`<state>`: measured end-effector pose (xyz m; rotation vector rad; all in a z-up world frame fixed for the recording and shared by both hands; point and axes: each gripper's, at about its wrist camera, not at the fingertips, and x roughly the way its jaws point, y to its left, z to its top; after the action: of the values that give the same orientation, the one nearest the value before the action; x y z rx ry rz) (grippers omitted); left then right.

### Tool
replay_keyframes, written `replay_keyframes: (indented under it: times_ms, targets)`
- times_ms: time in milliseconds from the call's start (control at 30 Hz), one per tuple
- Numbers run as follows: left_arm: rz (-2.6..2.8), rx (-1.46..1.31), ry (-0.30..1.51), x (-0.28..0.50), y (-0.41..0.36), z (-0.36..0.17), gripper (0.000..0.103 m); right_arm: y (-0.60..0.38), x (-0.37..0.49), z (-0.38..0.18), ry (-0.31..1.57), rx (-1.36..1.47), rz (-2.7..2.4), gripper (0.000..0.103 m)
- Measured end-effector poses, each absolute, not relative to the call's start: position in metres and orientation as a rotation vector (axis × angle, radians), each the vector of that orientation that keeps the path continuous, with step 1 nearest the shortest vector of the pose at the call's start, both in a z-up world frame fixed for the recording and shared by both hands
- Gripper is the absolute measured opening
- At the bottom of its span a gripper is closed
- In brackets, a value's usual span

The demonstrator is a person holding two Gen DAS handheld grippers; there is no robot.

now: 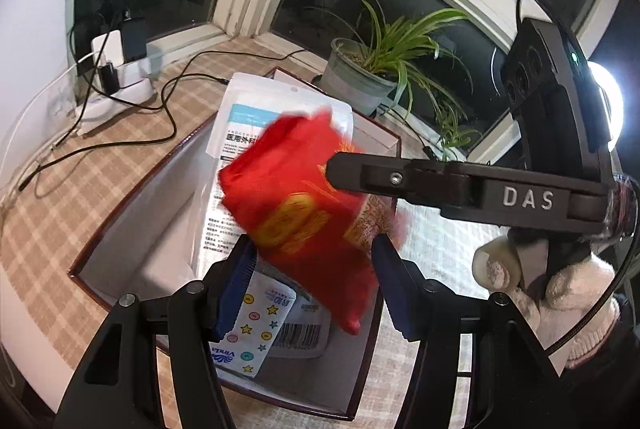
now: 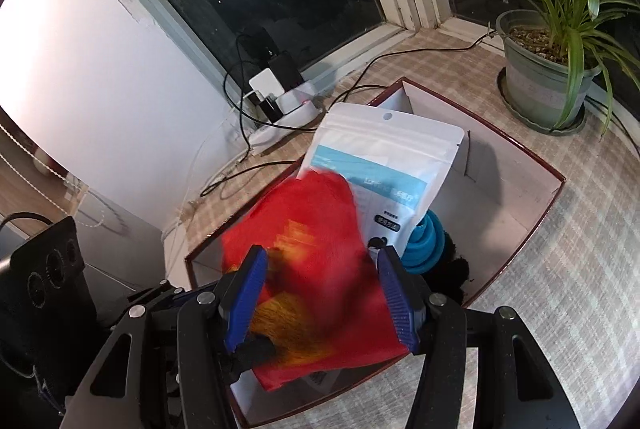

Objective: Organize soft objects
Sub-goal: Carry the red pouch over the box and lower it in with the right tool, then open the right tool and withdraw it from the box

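1. The tabletop (image 1: 120,189) around the box has no loose soft item that I can see. That part looks finished, though both views cover only a portion of it.
2. The box (image 2: 520,197) stands open and already has things in it, with free floor along its far side.
3. The white pouch (image 2: 384,157) stands upright inside the box, leaning on the near-left wall.
4. The red cloth bag (image 1: 296,197) hangs in the air just above the box, in front of the pouch, and has not been set down yet. I judge this to be the piece in hand.
5. My right fingers (image 2: 320,261) pinch the red cloth bag, which fills the gap between them.
6. My left fingers (image 1: 312,249) stand apart with the bag's lower end between them. The blur keeps me from telling whether they press on it.
7. A tissue pack (image 1: 256,325) and a barcoded packet (image 1: 300,337) lie flat on the box floor beneath the bag.
8. A blue ribbed thing (image 2: 424,241) sits in the box behind the pouch.
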<state>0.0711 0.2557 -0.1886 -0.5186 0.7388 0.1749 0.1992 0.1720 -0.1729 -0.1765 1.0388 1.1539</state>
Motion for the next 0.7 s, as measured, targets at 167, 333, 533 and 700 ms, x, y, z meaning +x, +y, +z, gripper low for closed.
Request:
replay_keyframes:
  times_ms: [167, 333, 533, 700]
  targets:
    - [0.177, -0.491, 0.742, 0.072, 0.248, -0.188, 0.056, 0.174, 0.198, -0.174, 1.026, -0.209, 1.15, 0.054]
    - [0.182, -0.487, 0.746, 0.068, 0.247, -0.188, 0.056, 0.171, 0.197, -0.171, 1.008, -0.21, 1.144, 0.054]
    - [0.195, -0.486, 0.75, 0.059, 0.245, -0.186, 0.056, 0.161, 0.198, -0.166, 0.999, -0.187, 1.137, 0.054]
    - [0.209, -0.47, 0.751, 0.051, 0.24, -0.181, 0.056, 0.149, 0.196, -0.162, 0.986, -0.183, 1.13, 0.054]
